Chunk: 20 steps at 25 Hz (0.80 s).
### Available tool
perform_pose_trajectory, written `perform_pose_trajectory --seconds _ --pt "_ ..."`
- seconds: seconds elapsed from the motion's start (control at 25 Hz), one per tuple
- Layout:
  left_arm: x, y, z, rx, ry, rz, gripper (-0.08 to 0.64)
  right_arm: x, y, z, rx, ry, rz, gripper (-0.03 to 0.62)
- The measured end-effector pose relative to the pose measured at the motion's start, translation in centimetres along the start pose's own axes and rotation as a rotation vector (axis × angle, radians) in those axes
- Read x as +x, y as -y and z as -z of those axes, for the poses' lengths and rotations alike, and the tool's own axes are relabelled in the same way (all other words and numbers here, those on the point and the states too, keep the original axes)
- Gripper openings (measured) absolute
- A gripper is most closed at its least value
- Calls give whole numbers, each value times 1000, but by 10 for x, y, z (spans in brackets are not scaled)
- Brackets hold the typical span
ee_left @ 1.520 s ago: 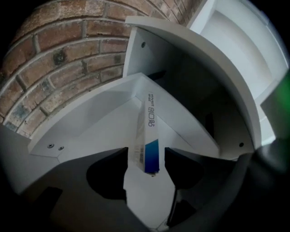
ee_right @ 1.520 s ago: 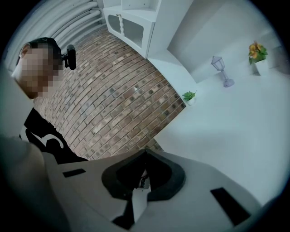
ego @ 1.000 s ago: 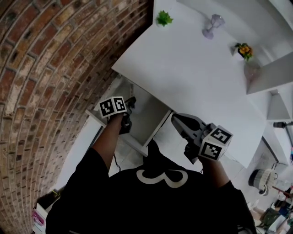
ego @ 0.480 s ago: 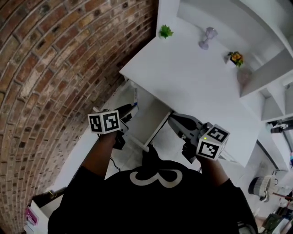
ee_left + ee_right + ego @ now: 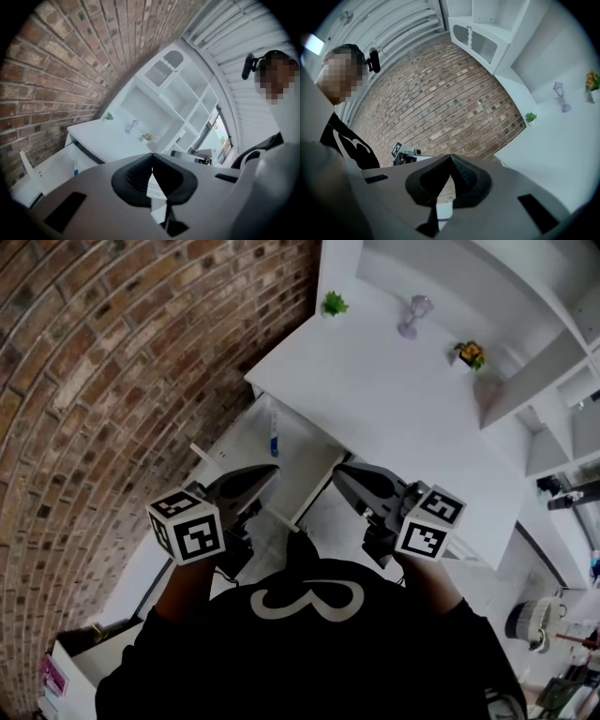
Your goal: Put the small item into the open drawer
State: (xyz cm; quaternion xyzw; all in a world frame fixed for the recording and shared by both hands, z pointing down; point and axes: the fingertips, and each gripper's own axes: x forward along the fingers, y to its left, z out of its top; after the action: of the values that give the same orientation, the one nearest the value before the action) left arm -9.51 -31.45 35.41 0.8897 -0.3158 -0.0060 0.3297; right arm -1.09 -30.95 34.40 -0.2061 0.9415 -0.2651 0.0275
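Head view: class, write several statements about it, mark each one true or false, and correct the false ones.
1. The drawer is open. True.
2. A small item lies in the drawer. True.
3. The left gripper holds the item. False: its jaws have just closed together, with nothing between them.
4. The plant stands on the floor. False: it stands on the desk.
5. The right gripper is wide open. False: its jaws are together.
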Motion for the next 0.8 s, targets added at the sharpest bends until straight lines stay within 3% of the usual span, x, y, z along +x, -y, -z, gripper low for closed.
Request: perform_pose_trajectory --seconds 0.36,0.56,0.8 --pt "-22 49 6 128 30 62 3 -3 -36 14 -32 3 -76 8" --pt "-31 53 14 188 16 32 3 -6 -46 19 -62 -5 -77 8" --pt "-42 54 15 196 34 9 3 -1 -57 24 -81 -30 -80 8"
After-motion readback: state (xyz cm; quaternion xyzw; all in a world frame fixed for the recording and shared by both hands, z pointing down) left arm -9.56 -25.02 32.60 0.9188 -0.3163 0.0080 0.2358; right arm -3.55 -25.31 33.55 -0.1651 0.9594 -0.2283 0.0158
